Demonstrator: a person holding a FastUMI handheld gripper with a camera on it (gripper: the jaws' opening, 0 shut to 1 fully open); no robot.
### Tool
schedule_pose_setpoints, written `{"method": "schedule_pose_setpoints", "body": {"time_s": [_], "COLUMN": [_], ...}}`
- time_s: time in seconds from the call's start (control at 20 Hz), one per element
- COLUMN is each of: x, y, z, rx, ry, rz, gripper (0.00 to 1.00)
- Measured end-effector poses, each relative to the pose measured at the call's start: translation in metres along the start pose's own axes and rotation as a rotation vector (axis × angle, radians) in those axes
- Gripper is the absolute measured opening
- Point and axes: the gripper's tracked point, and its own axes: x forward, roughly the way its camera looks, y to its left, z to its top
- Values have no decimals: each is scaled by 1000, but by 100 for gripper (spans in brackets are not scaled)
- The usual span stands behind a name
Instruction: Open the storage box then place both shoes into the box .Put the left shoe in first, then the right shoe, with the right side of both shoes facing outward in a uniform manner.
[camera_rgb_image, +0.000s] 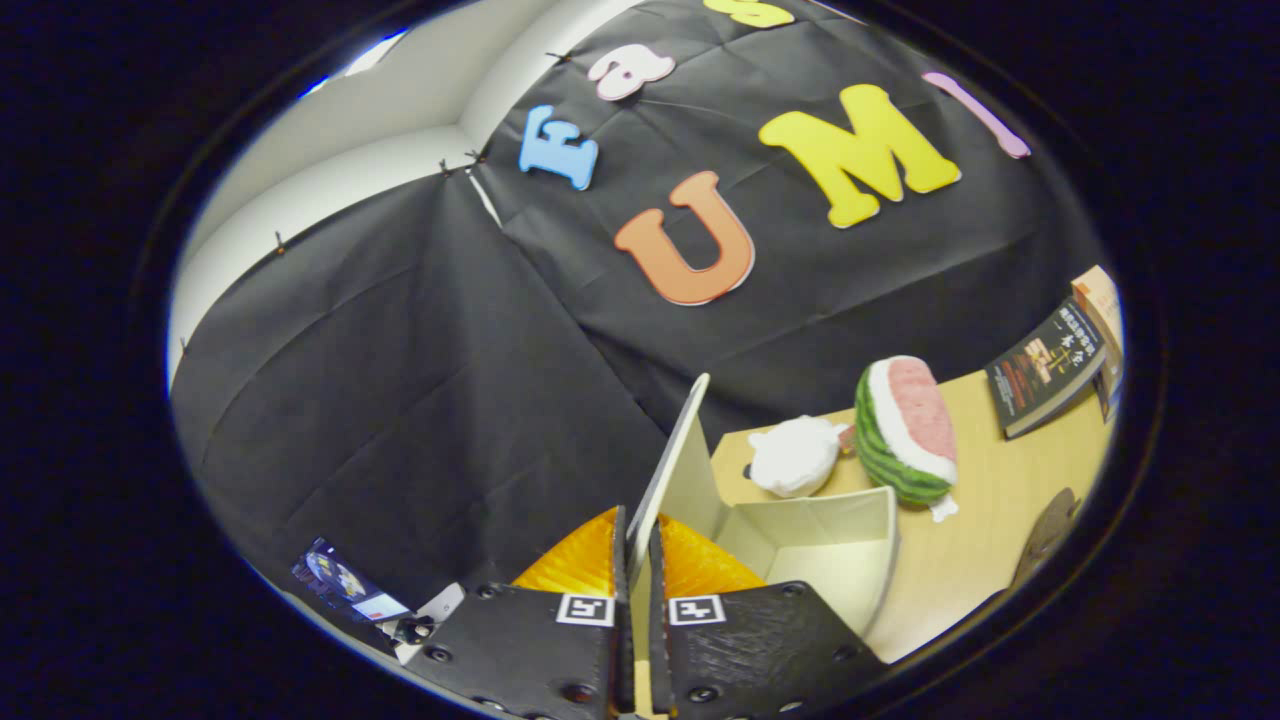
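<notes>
Gripper view: the gripper (632, 560) has its 2 fingers (570, 640) drawn close together, clamped on the thin edge of the storage box lid (672, 460), which passes up between them and rises tilted beyond the tips; the lid is pale cream and stands raised above the storage box (845, 550), so the box is open; the box sits just ahead and to the right of the fingers on the desk (1000, 520), its pale inner walls visible and its inside showing no contents as far as can be seen; an orange ribbed surface (575, 565) shows on both sides of the lid right behind the fingertips, and what it belongs to cannot be told; beyond the box, a white plush toy (795, 455) lies on the desk, touching or just beside a watermelon-slice plush (905, 430) with green striped rind and pink flesh, standing on its edge; further off on the desk, a dark-covered book (1045, 368) lies near the wall, with another lighter book or box (1100, 300) just behind it; a dark brownish shape (1050, 525) sits at the desk's near edge, too cut off to identify; the black cloth wall (420, 380) rises behind everything; low beside the fingers, a small lit screen (345, 585) is visible.
</notes>
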Motion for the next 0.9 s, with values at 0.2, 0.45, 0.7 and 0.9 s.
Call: {"method": "schedule_pose_setpoints", "body": {"time_s": [0.2, 0.45, 0.7, 0.9], "x": [28, 53, 46, 13], "y": [66, 95, 73, 26], "z": [-16, -38, -27, 5], "rx": [-132, -205, -234, -275], "ry": [15, 43, -4, -119], "rz": [100, 148, 52, -117], "gripper": [40, 84, 89, 93]}}
